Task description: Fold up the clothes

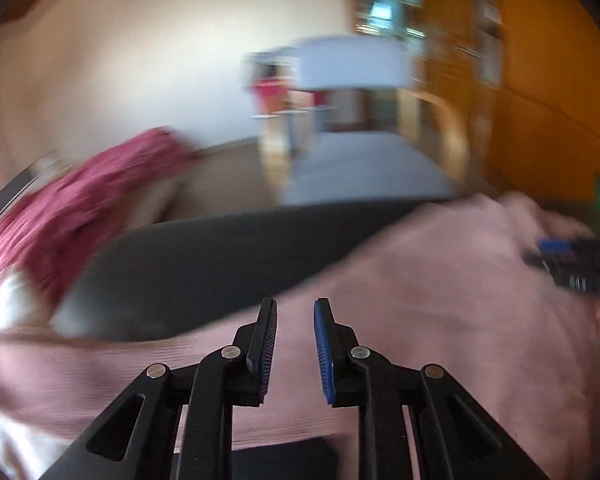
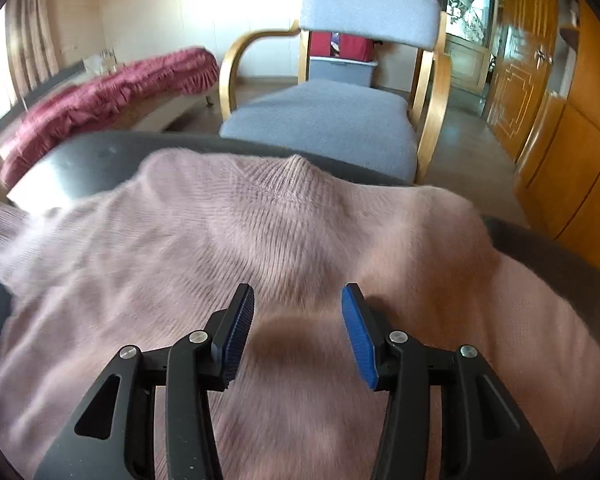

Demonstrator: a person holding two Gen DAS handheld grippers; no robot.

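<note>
- Pink knitted sweater [image 2: 300, 240] lies spread on the dark counter [image 2: 100, 152], collar toward the grey chair [image 2: 332, 120].
- Left hand-held gripper [image 1: 295, 308] and right hand-held gripper [image 2: 298, 300]: jaws apart, empty, above the knit.
- Pinch one layer only, at the edge.

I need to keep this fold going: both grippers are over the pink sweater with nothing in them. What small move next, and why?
Probably lower the right gripper and pinch the pink sweater just below its collar. Its jaws stand open and empty above the knit, which lies spread on the dark table. The left gripper is also open and empty.
</note>
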